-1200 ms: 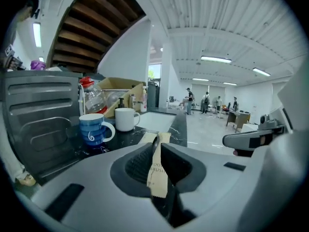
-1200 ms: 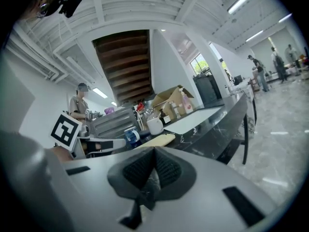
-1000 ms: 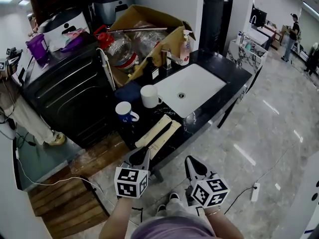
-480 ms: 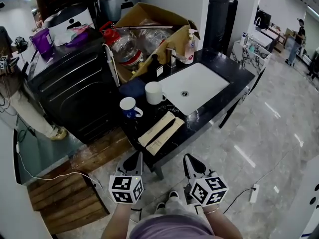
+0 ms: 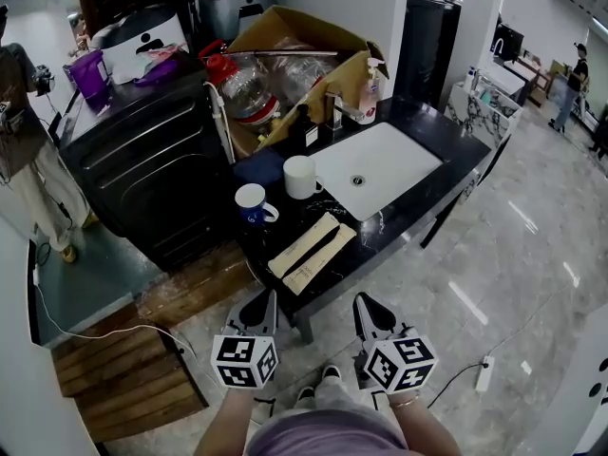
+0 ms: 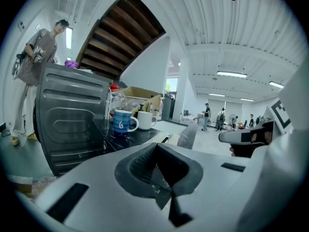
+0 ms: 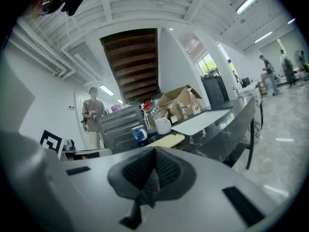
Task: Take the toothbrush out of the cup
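A blue cup (image 5: pixel 252 202) and a white cup (image 5: pixel 300 176) stand on the black counter (image 5: pixel 418 126), left of the white sink (image 5: pixel 380 169). No toothbrush shows in either cup. Two long beige packets (image 5: pixel 309 247) lie near the counter's front edge. My left gripper (image 5: pixel 262 310) is shut and empty, in the air short of the counter's near corner. My right gripper (image 5: pixel 369 313) is beside it, also shut with nothing between its pads. The left gripper view shows the blue cup (image 6: pixel 123 121) and the white cup (image 6: pixel 145 119) ahead of the shut gripper (image 6: pixel 158 175).
A dark appliance (image 5: pixel 152 169) stands left of the counter, with a purple jug (image 5: pixel 92 74) on top. A cardboard box (image 5: pixel 304 46) of clutter and a soap bottle (image 5: pixel 369 93) sit behind the sink. A person (image 5: pixel 24 150) stands at far left. Wooden flooring (image 5: pixel 123 369) lies below left.
My left gripper has drawn back from the counter's front edge and its jaws have shut. The right gripper has stayed in place.
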A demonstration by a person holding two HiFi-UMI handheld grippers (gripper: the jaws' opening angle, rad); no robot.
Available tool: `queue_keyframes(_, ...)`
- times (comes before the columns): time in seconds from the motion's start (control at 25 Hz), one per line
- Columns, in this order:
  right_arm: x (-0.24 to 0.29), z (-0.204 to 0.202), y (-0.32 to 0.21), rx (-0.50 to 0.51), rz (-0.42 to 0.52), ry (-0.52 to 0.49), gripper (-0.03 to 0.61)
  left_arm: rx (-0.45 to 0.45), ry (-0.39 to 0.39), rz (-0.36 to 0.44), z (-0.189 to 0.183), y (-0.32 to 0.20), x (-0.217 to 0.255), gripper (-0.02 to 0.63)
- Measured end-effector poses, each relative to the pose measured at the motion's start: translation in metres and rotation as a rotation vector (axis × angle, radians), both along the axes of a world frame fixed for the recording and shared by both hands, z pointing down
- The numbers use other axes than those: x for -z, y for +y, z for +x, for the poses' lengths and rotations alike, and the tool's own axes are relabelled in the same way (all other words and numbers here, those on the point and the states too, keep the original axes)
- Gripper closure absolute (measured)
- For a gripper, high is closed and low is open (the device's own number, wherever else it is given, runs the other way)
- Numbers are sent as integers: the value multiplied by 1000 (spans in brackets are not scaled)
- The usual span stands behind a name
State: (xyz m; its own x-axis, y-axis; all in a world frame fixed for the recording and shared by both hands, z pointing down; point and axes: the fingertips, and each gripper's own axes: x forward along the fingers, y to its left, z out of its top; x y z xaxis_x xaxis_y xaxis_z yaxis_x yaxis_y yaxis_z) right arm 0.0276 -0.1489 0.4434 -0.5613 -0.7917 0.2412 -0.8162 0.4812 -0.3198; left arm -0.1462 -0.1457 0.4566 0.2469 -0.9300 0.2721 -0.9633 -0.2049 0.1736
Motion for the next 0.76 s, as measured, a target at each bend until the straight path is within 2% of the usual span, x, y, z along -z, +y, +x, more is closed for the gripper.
queue_keyframes(0.76, -10, 10, -18, 11, -17, 19, 577, -28, -9, -17, 19, -18, -1, 611)
